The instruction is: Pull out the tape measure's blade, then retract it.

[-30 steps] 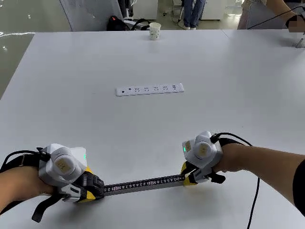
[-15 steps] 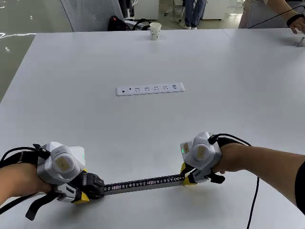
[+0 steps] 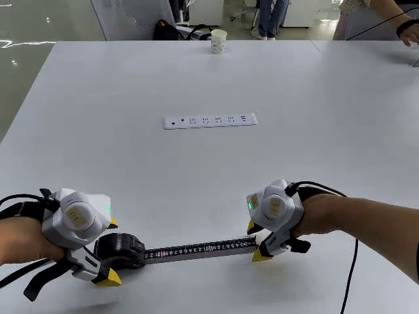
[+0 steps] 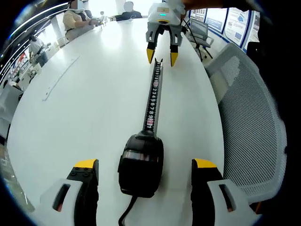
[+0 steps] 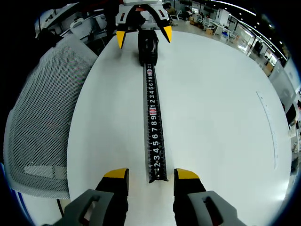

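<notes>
Tape measure (image 4: pixel 141 162) is laid on the worktop (image 3: pixel 196 78), blade (image 5: pixel 154 117) drawn out. Left gripper (image 4: pixel 146 164) jaws are held released around its body; right gripper (image 5: pixel 151 174) jaws are released astride the blade tip.

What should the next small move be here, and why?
Probably close the left gripper on the tape measure's case: the blade lies extended on the table, both grippers' jaws stand open, the right gripper flanking its tip, so retraction comes next.
</notes>
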A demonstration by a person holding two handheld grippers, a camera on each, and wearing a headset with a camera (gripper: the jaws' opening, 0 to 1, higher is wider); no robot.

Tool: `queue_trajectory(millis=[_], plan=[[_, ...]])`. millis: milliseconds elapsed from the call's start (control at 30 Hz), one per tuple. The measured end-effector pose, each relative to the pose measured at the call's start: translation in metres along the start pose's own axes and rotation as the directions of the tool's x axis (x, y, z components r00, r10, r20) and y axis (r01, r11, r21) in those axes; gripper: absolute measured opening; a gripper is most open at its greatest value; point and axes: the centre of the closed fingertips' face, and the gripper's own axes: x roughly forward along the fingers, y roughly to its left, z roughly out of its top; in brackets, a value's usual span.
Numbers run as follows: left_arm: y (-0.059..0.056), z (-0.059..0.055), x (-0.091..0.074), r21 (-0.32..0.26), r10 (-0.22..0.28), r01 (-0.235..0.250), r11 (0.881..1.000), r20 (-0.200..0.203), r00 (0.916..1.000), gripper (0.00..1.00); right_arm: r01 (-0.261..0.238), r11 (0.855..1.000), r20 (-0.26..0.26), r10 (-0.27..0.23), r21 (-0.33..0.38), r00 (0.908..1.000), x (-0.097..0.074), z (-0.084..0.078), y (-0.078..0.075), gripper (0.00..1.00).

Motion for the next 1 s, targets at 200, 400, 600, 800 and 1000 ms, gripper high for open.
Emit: queue_trajectory(millis=[200, 400, 600, 800, 1000], plan=[[-0.006, 0.002, -0.003, -0.037, -0.011, 0.012, 0.999, 0.028, 0.9995, 0.84, 0.021, 0.998, 0.018, -0.022, 0.061, 0.9996, -0.005, -0.003, -0.001, 0.44], [-0.006, 0.014, -0.007, -0.215, 0.016, 0.015, 0.977, 0.139, 0.9902, 0.99, 0.047, 0.993, 0.050, -0.052, 0.107, 0.9974, -0.010, -0.006, -0.003, 0.52], [-0.002, 0.007, -0.015, -0.305, 0.088, -0.036, 0.952, 0.159, 0.9833, 0.99, 0.065, 0.981, 0.081, -0.081, 0.182, 0.9935, -0.016, -0.014, -0.003, 0.63], [0.010, 0.002, -0.026, -0.410, 0.221, -0.116, 0.905, 0.218, 0.9505, 0.99, 0.088, 0.948, 0.165, -0.144, 0.305, 0.9758, -0.024, -0.013, -0.006, 0.72], [0.008, -0.013, -0.032, -0.462, 0.287, -0.156, 0.873, 0.228, 0.9306, 0.99, 0.112, 0.912, 0.219, -0.212, 0.395, 0.9524, -0.033, -0.020, -0.006, 0.78]])
